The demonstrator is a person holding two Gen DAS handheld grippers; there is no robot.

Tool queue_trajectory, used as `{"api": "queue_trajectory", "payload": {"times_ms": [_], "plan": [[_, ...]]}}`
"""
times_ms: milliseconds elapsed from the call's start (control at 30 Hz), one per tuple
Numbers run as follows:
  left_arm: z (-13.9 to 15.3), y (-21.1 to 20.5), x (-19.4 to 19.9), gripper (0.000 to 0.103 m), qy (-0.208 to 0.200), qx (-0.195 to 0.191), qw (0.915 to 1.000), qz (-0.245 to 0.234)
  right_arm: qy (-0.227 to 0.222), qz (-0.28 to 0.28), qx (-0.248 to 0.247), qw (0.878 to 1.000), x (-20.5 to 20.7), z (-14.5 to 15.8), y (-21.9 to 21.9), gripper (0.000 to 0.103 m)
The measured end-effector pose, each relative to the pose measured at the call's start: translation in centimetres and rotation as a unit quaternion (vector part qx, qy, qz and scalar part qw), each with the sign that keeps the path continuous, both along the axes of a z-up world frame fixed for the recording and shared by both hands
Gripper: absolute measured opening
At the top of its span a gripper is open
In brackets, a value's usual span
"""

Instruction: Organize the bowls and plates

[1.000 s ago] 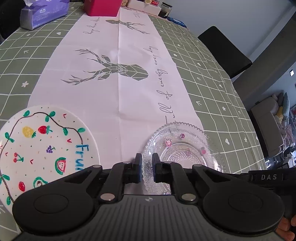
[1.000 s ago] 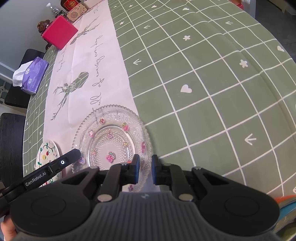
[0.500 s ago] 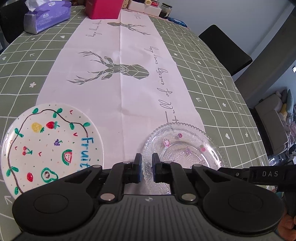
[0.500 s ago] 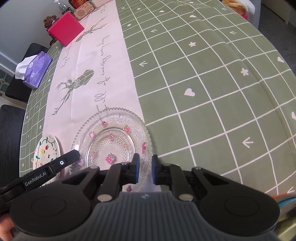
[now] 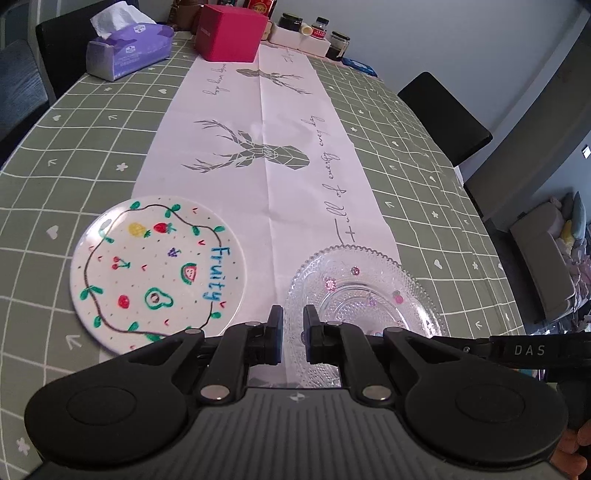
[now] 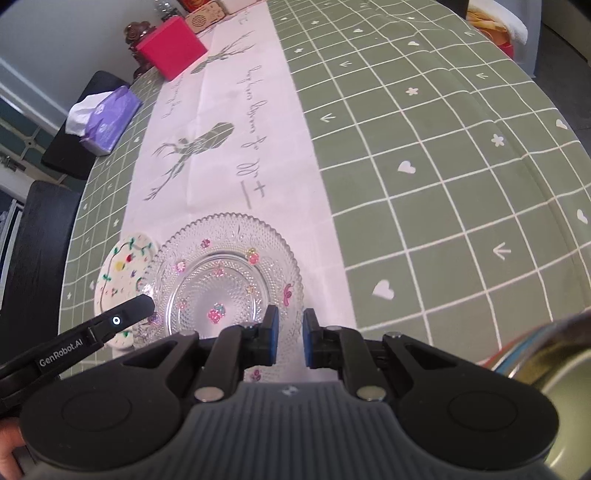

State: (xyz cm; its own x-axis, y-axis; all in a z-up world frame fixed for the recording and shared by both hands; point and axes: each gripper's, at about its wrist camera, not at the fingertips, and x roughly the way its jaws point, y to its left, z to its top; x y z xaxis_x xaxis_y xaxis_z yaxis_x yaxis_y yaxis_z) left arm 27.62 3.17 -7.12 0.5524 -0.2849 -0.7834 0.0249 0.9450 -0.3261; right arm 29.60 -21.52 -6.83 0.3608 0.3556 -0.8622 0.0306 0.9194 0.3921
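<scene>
Two plates on the table (image 5: 424,155), side by side near the front edge; painted plate (image 5: 159,269) with fruit drawings on the green checked cloth (image 6: 424,166), glass plate (image 6: 225,280) just beside it, mostly on the white runner (image 5: 269,122); rims close together, cannot tell if they touch. Left gripper (image 5: 292,334) above the gap between the two plates, jaws drawn nearly together, nothing between them; right gripper (image 6: 289,338) over the near rim of the glass plate, jaws likewise nearly closed and empty. Neither plate is held; both lie flat. Risks from here, as a guess: with jaws this narrow, either gripper would have to open before taking a rim, else it would only push the plate; the glass plate looks slick and beaded at the edge, so a shallow pinch could slip and let it drop onto the other plate; the runner might drag along with a sliding plate. Hidden or unclear: near rims of both plates are covered by the gripper bodies; at the lower right of the right view a curved rim with coloured stripes, blurred and cut off, maybe a bowl; far end holds a tissue box (image 5: 125,50), a red box (image 5: 231,33) and jars too small to read.
</scene>
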Motion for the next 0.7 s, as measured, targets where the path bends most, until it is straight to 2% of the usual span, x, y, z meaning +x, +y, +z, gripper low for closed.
{"api": "queue_trajectory", "payload": {"times_ms": [200,300,567,700], "plan": [[1.3,0.7,-3.5,0.011,0.003,0.011,0.9998,0.015,-0.004,0.017,0.011,1.000,-3.1,0.7,0.7,0.011],[1.4,1.3,-5.4,0.011,0.005,0.004,0.9998,0.021,-0.008,0.027,0.017,0.999,-4.7,1.0,1.0,0.011],[0.3,2.8,-10.2,0.011,0.015,-0.015,0.9988,0.044,-0.023,0.051,0.027,0.998,-9.0,0.1,1.7,0.011],[-0.7,3.3,-12.3,0.011,0.006,-0.023,0.9980,0.059,-0.034,0.060,0.029,0.997,-10.6,-0.8,1.9,0.011]]}}
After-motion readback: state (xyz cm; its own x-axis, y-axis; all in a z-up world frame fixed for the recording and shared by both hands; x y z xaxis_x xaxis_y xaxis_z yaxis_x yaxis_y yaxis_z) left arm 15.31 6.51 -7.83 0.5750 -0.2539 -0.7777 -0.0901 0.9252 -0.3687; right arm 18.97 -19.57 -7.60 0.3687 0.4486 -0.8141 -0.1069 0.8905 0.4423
